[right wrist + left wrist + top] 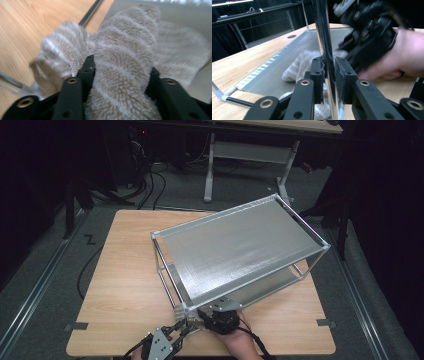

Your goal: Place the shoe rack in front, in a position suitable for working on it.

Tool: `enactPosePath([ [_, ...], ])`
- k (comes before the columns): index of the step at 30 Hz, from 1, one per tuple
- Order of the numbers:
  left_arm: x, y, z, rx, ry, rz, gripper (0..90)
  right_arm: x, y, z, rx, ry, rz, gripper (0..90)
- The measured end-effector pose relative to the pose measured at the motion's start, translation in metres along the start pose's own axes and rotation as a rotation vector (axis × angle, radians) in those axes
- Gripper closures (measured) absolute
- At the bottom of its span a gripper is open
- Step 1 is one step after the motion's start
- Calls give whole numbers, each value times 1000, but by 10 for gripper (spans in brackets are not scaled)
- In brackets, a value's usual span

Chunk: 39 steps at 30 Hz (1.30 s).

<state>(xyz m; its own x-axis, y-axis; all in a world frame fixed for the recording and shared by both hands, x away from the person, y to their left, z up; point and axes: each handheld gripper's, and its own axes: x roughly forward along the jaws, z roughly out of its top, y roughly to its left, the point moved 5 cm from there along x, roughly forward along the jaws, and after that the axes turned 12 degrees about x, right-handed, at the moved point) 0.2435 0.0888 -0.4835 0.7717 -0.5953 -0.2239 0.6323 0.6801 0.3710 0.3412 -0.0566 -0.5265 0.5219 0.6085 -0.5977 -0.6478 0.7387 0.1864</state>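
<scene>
A two-tier metal rack [235, 245] with grey shelves stands on the wooden table [125, 285]. At its near corner my left gripper [184, 327] [328, 67] is shut on the chrome corner post [323, 30]. A beige striped towel [299, 66] [125, 45] lies bunched on the lower shelf [269, 77] just behind that post. My right gripper [218, 315] [121, 67] reaches under the top shelf and is shut on a thick fold of the towel. The right gripper [369, 32] and the hand [407, 57] holding it appear blurred beside the post.
The rack sits at an angle across the right half of the table. Bare wood lies to its left and along the front edge [280, 340]. A white desk frame [245, 150] and cables [150, 185] stand on the floor beyond the table.
</scene>
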Motion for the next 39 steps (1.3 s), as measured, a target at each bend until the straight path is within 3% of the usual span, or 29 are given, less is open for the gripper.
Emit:
enactPosePath([
  [1,0,1,0,4,0,1,755,-1,1,0,20,0,-1,487],
  [3,0,1,0,-5,-1,2,738,-8,-2,4,14,-24,-19,415],
  [6,0,2,-1,-7,-2,5,711,-23,-4,7,25,-83,-33,349],
  [12,0,2,-1,-8,-2,9,704,-44,1,8,-23,-178,-46,369],
  [15,0,2,-1,-10,-4,10,703,-40,0,2,-23,-139,-49,364],
  [19,1,2,-1,-15,-6,13,701,-19,-2,-6,-22,-46,-46,327],
  [30,12,4,-1,-59,-7,20,585,-5,9,-10,-46,-6,-52,389],
  [31,13,5,-1,-58,-8,20,611,-4,9,-10,-53,-10,-54,392],
  [33,14,2,1,-49,-17,-8,750,-3,8,-10,-59,-10,-64,398],
  [34,14,0,1,-31,-11,9,779,-3,7,-10,-57,-12,-63,399],
  [37,13,1,1,-36,-10,5,782,-4,6,-11,-40,8,-61,402],
  [38,13,1,1,-37,-10,6,782,-3,0,-8,-89,-30,-83,403],
  [39,13,1,1,-37,-10,6,782,-4,2,-10,-59,-4,-77,403],
])
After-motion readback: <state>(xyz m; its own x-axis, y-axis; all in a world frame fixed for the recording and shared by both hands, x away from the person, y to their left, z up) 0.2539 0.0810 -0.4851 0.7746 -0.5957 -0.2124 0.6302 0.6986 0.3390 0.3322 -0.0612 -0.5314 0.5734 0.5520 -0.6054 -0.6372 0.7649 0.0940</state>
